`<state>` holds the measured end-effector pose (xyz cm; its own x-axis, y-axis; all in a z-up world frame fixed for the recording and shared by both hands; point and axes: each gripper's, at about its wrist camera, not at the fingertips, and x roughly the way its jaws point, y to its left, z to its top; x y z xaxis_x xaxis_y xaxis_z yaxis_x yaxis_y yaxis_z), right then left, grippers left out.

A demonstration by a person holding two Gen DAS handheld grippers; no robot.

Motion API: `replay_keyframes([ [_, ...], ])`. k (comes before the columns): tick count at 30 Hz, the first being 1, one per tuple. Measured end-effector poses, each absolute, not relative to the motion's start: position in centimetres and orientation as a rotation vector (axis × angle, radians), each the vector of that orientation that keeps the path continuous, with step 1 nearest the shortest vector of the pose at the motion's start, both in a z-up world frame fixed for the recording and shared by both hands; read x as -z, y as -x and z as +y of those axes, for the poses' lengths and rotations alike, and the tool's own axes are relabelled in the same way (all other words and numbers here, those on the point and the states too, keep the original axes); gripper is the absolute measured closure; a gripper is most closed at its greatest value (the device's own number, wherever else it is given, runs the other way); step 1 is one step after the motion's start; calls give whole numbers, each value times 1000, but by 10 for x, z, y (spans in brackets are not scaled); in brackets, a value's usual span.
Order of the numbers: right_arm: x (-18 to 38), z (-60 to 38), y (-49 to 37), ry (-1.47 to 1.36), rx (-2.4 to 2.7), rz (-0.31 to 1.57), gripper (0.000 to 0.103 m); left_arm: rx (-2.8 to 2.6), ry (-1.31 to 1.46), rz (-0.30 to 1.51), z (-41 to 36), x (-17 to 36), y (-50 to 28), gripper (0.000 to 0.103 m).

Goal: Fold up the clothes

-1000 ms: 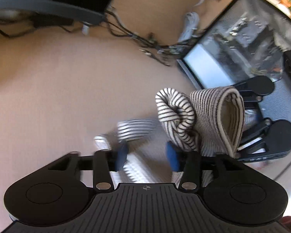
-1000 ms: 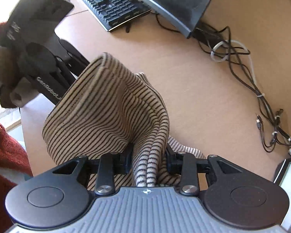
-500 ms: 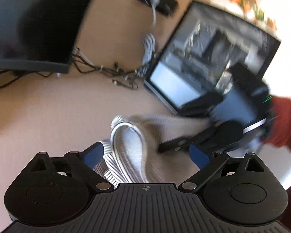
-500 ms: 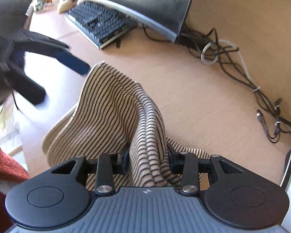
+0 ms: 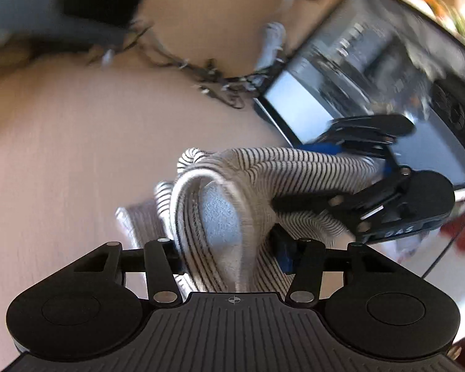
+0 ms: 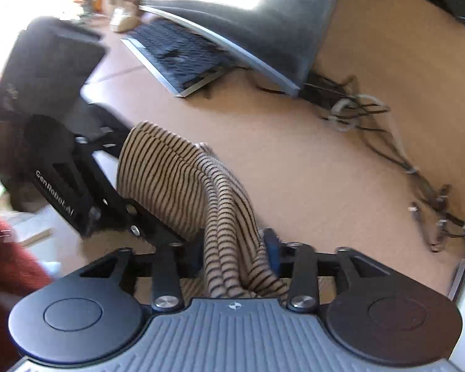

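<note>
A: Two tools on one striped garment (image 5: pixel 294 167), both biting into the same bunched roll above the table (image 5: pixel 62 155).

B: Start from the left, then.

A: Left tool (image 5: pixel 228 255) has the looped fold of the cloth standing between its fingers, and its jaws are closing on it. The left finger touches the cloth; the blue pad (image 5: pixel 283 252) on the other side sits just beside it, so I can't say it presses yet.

B: And to its right?

A: The right tool (image 5: pixel 325 173) comes in from the side, one finger above the roll and one below. In its own view the right tool (image 6: pixel 232 254) has several striped folds hanging between the fingers, and its jaws are opening. The cloth fills most of the gap, touching the right pad (image 6: pixel 271 252).

B: Anything around them?

A: In the right wrist view, a keyboard (image 6: pixel 176 55) and a monitor (image 6: pixel 263 21) far back, with a tangle of cables (image 6: pixel 387 142) to the right. In the left wrist view, a laptop (image 5: pixel 372 71) lies open beyond the garment. A red sleeve (image 6: pixel 3 266) shows at the left edge.
</note>
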<state>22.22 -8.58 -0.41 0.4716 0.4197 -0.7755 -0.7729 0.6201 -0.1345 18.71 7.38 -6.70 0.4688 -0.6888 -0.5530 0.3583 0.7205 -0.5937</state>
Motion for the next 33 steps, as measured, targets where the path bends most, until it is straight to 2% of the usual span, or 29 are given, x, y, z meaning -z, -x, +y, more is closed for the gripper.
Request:
replay_keyframes([
  [1,-3,-92,-222,485,-729,744,45,671,452,865,76,69,-188,48],
  [5,-37,-127,-207,313,-565,598,45,659,457,869,76,73,-189,48],
  [6,-41,-135,-200,277,-541,567,47,655,462,873,77,73,-190,48],
  [8,-41,-145,-191,195,-512,539,66,648,467,879,78,74,-191,46],
  [11,-17,-145,-202,44,-504,603,66,639,459,889,79,72,-193,44],
  [14,38,-131,-224,22,-445,724,66,563,391,876,89,60,-192,32],
  [16,72,-126,-229,35,-394,751,65,514,317,819,98,40,-188,34],
  [21,81,-131,-218,-36,-361,712,63,509,155,653,101,-12,-184,35],
  [24,81,-131,-216,-51,-352,706,62,634,94,624,78,-20,-193,35],
  [27,80,-126,-219,-49,-338,714,62,707,37,693,48,0,-212,37],
  [29,76,-129,-218,-40,-329,717,62,702,-18,761,31,20,-226,44],
  [33,57,-143,-197,-74,-292,714,54,666,-30,855,26,52,-250,41],
])
